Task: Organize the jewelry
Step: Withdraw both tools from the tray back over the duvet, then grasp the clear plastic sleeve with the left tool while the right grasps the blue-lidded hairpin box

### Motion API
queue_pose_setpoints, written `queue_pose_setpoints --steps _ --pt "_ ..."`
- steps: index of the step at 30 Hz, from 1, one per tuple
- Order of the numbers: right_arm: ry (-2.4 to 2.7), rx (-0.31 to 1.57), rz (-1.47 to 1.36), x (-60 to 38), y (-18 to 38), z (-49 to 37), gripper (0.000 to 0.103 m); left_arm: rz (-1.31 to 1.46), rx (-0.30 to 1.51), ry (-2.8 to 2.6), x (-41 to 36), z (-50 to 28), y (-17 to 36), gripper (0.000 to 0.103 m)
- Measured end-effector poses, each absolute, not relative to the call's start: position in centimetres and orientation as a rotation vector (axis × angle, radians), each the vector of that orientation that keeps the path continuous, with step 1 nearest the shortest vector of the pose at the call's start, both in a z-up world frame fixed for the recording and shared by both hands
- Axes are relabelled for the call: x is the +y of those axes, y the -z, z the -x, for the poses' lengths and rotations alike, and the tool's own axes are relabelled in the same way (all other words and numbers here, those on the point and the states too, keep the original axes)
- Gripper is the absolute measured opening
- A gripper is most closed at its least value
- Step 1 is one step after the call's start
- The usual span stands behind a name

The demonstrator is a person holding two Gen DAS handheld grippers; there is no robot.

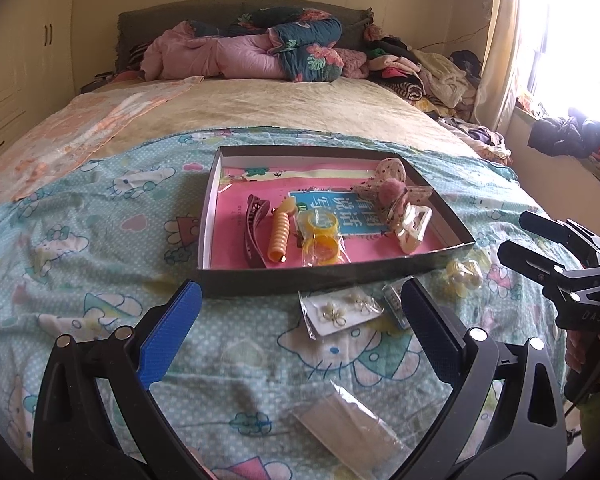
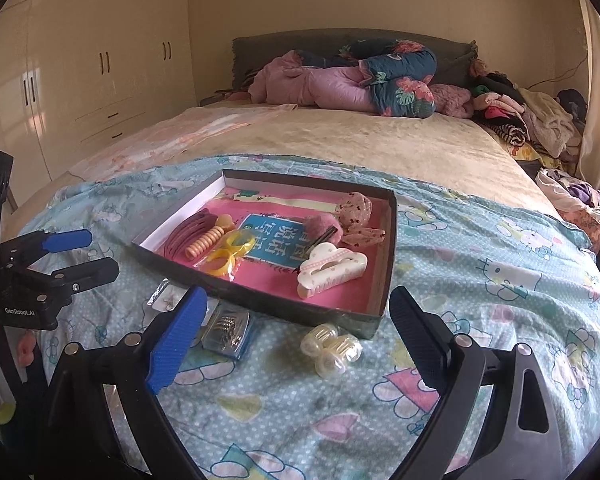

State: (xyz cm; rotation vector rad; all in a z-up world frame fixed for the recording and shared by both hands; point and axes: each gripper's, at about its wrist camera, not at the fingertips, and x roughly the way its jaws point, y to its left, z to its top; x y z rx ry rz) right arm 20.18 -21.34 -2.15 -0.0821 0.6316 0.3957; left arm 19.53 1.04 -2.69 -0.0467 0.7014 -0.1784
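Observation:
A shallow dark box (image 1: 320, 278) (image 2: 260, 300) with a pink floor lies on the bed. It holds a maroon clip (image 1: 254, 228), an orange spiral clip (image 1: 280, 236), bagged yellow rings (image 1: 320, 236), a white claw clip (image 2: 330, 266) and a dotted bow (image 1: 388, 184). In front of it lie a bagged earring card (image 1: 340, 312), a small blue packet (image 2: 226, 330), pearl hair ties (image 2: 334, 348) and a flat clear bag (image 1: 352, 432). My left gripper (image 1: 302, 296) is open over the earring card. My right gripper (image 2: 298, 304) is open, empty, above the hair ties.
A Hello Kitty sheet (image 2: 480, 280) covers the near bed. Rolled quilts (image 1: 260, 48) and piled clothes (image 1: 420, 72) lie at the far end. Wardrobes (image 2: 80, 80) stand left, a bright window (image 1: 572, 40) right. Each gripper shows in the other's view (image 1: 560, 264) (image 2: 60, 256).

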Motion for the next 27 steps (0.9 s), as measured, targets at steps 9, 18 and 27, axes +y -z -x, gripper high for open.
queue_pose_setpoints --steps 9,18,27 --pt "-0.432 0.654 0.086 -19.9 3.3 -18.5 0.090 0.038 0.712 0.169 1.6 -17.6 3.5 0.091" --pt "-0.449 0.681 0.094 -19.0 4.5 -17.6 0.090 0.031 0.734 0.156 2.2 -16.2 4.5 0.091" --pt "-0.469 0.701 0.112 -18.2 5.7 -17.4 0.090 0.040 0.777 0.177 2.2 -15.4 5.9 0.091"
